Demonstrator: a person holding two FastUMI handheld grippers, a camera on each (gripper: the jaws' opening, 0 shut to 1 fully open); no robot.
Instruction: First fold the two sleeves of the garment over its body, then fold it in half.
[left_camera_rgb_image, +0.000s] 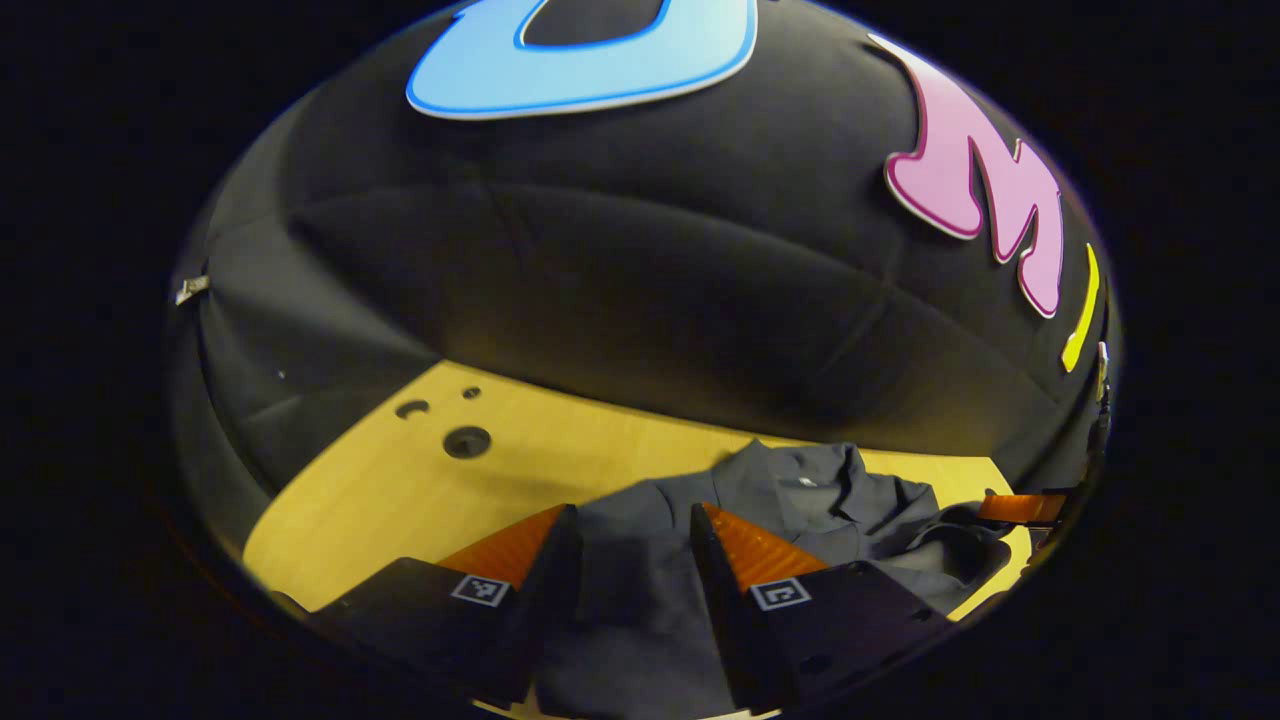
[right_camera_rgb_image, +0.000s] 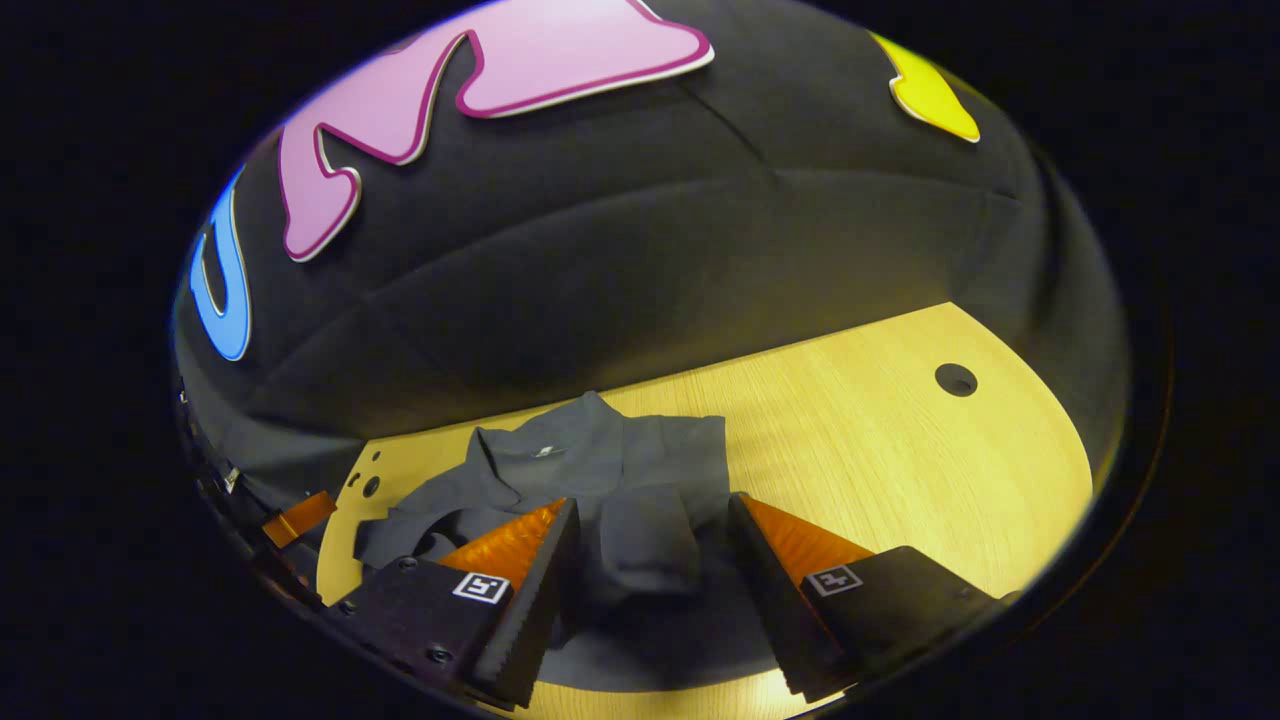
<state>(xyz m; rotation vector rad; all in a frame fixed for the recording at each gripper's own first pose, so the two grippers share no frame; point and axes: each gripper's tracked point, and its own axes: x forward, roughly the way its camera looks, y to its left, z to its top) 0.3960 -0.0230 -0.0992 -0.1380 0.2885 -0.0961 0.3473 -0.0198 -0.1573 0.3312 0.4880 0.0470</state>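
A dark grey collared garment (left_camera_rgb_image: 820, 495) lies rumpled on the light wooden table (left_camera_rgb_image: 560, 450). In the left gripper view my left gripper (left_camera_rgb_image: 632, 520) stands open low over the garment's near part, with cloth showing between its black, orange-backed fingers (left_camera_rgb_image: 545, 580). In the right gripper view the garment (right_camera_rgb_image: 600, 460) lies collar away from me, one sleeve (right_camera_rgb_image: 650, 540) folded onto its body. My right gripper (right_camera_rgb_image: 655, 510) is open just over that sleeve, its fingers on either side of it. I cannot tell whether either gripper touches the cloth.
The table has round holes (left_camera_rgb_image: 467, 441) near its far left and one hole (right_camera_rgb_image: 956, 379) at the far right. An orange finger of the other gripper (left_camera_rgb_image: 1020, 508) shows beyond the garment. Bare wood (right_camera_rgb_image: 880, 450) lies to the garment's right. The black booth wall closes off the back.
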